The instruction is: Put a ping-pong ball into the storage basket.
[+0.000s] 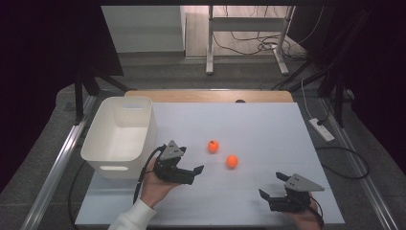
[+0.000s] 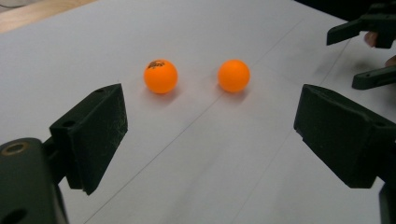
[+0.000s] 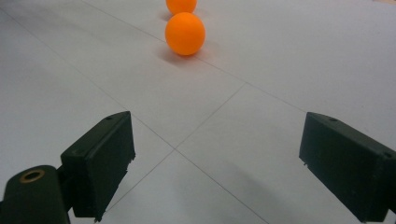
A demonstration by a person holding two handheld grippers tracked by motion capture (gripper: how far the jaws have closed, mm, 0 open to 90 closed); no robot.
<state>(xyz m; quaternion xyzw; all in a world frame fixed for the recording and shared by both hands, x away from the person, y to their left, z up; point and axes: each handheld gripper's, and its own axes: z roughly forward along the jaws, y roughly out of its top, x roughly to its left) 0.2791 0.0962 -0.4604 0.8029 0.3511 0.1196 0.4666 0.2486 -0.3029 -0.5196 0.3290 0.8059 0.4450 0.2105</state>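
Left gripper view: both orange balls point(image 2: 160, 76) lie ahead of wide-spread fingers point(image 2: 95, 135) (nothing held).

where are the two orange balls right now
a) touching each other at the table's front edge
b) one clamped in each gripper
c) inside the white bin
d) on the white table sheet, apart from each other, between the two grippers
d: the two orange balls lie apart on the white sheet, while the left gripper and right gripper stand open and hold nothing.
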